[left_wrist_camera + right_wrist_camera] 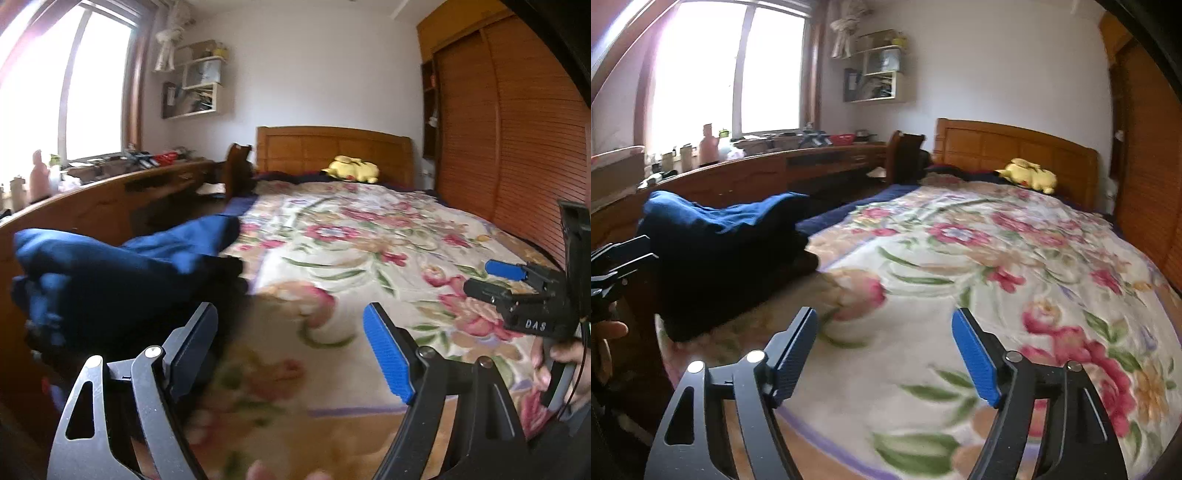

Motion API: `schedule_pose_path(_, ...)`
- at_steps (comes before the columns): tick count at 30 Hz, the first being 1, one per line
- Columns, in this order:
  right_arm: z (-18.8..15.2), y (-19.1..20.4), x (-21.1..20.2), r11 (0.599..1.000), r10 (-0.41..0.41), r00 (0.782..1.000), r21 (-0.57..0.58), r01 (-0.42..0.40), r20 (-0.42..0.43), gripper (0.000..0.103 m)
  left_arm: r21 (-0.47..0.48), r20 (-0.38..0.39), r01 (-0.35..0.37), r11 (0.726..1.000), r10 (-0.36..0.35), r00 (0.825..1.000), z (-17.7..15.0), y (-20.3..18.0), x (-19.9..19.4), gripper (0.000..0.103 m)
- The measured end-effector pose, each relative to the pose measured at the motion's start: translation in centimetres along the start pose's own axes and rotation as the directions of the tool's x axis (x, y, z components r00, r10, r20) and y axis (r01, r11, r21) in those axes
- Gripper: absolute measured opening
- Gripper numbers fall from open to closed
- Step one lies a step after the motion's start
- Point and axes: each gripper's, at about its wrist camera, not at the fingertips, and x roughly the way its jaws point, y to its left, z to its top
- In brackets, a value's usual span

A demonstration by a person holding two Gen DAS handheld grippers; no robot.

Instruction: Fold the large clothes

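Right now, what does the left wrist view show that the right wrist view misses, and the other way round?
Only the left wrist view shows the right tool from outside, open and empty, and the slatted wardrobe doors. Only the right wrist view shows the left tool at its edge. Both share the dark blue garment heaped at the bed's edge, the floral blanket and the yellow plush toy.

A floral blanket (960,258) is spread over the bed, whose wooden headboard (1015,151) is seen at about one o'clock. A yellow plush toy (1028,175) is laid just before the headboard. At ten o'clock a bright window (727,70) is set above a long wooden desk (757,173). A slatted wardrobe (517,147) is seen at three o'clock.
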Motion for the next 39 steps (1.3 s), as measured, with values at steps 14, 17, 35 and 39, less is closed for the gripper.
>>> schedule_pose_path(14,-3.5,-3.5,-3.2,0.989,-0.125,0.992,0.078,0.126,-0.012,0.078,0.009,-0.075,0.131,0.991,-0.130,0.989,-2.5,-10.6,5.6,0.082)
schedule_pose_path(17,-4.2,-4.0,-4.0,0.984,-0.162,0.987,0.077,0.161,0.003,0.078,0.012,-0.082,0.141,0.990,-0.140,0.987,-2.7,-12.3,6.6,0.082)
schedule_pose_path(35,-5.5,-5.6,-6.8,0.947,-0.284,0.956,0.177,0.268,0.072,0.078,0.078,-0.051,0.165,0.983,-0.161,0.986,-1.5,-18.9,7.8,0.082)
schedule_pose_path(39,-5.6,-5.6,-6.5,0.947,-0.284,0.956,0.180,0.268,0.071,0.078,0.072,-0.048,0.170,0.983,-0.167,0.985,-1.5,-19.0,7.8,0.082)
